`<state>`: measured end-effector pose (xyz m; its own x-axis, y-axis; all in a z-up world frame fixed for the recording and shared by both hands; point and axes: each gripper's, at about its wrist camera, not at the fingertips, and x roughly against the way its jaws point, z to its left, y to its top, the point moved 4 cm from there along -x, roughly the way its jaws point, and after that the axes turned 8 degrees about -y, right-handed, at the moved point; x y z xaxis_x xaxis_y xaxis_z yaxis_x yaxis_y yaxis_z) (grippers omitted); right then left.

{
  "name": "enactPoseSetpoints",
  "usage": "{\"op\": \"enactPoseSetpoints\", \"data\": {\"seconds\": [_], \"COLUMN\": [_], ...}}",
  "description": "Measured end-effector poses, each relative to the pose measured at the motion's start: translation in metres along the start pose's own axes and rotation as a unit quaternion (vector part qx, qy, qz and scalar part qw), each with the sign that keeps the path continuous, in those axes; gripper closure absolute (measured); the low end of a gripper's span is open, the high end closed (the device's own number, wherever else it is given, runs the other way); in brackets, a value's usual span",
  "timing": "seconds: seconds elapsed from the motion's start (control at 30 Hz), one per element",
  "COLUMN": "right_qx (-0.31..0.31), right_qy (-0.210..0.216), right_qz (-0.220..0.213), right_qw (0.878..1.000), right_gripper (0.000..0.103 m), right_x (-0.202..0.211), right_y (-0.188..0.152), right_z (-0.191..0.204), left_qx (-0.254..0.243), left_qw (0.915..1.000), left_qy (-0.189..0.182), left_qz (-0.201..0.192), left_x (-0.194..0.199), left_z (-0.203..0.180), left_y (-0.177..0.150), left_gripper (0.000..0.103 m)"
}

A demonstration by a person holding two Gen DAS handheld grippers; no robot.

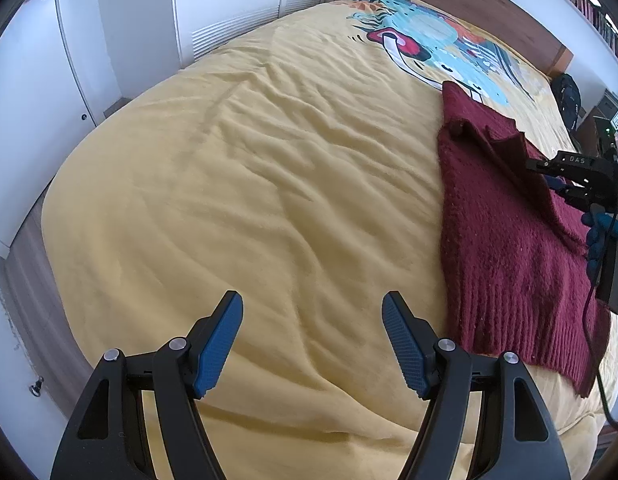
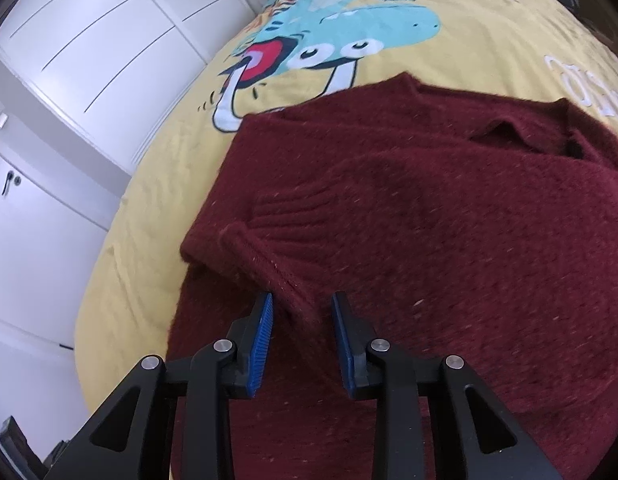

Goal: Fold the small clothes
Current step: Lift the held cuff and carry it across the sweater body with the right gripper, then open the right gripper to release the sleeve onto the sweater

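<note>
The garment in front of me is a dark red knitted sweater of coarse, slightly fuzzy yarn flecked with pale specks. It lies flat on a yellow bedspread, near the bed's right side as my left camera sees it, just below the printed cartoon figure. The body is spread out, with its ribbed hem toward the foot of the bed. One sleeve is folded across the front of the body; its ribbed cuff rests on the body near the left edge in my right camera. The neckline lies at the far end, slightly gaping. The sleeve edge forms a raised ridge.
</note>
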<state>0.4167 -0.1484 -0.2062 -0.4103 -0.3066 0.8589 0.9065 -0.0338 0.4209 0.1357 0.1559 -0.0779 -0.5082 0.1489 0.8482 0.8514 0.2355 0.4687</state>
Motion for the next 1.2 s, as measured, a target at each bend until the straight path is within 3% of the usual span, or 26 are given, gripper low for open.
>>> {"op": "enactPoseSetpoints", "data": {"seconds": [0.23, 0.33, 0.57, 0.73, 1.2], "right_qx": [0.01, 0.018, 0.007, -0.007, 0.006], "right_qy": [0.015, -0.002, -0.038, -0.031, -0.041], "right_qz": [-0.025, -0.033, -0.009, 0.001, -0.026], "right_qw": [1.0, 0.999, 0.999, 1.0, 0.999], "right_gripper": [0.072, 0.072, 0.072, 0.072, 0.071], "right_x": [0.024, 0.031, 0.016, 0.01, 0.067], "right_y": [0.002, 0.003, -0.013, -0.024, -0.054], "right_z": [0.003, -0.003, -0.031, -0.035, -0.046], "left_qx": [0.001, 0.001, -0.006, -0.003, -0.013], "left_qw": [1.0, 1.0, 0.9999, 1.0, 0.9995], "left_qy": [-0.001, -0.004, -0.009, -0.006, -0.019], "left_qz": [-0.002, -0.002, 0.0, -0.004, -0.022], "left_x": [0.002, 0.0, -0.001, 0.0, 0.016], "left_z": [0.001, -0.002, -0.009, -0.009, -0.022], "left_y": [0.001, 0.001, 0.001, 0.002, 0.004], "left_gripper": [0.036, 0.036, 0.036, 0.036, 0.036]}}
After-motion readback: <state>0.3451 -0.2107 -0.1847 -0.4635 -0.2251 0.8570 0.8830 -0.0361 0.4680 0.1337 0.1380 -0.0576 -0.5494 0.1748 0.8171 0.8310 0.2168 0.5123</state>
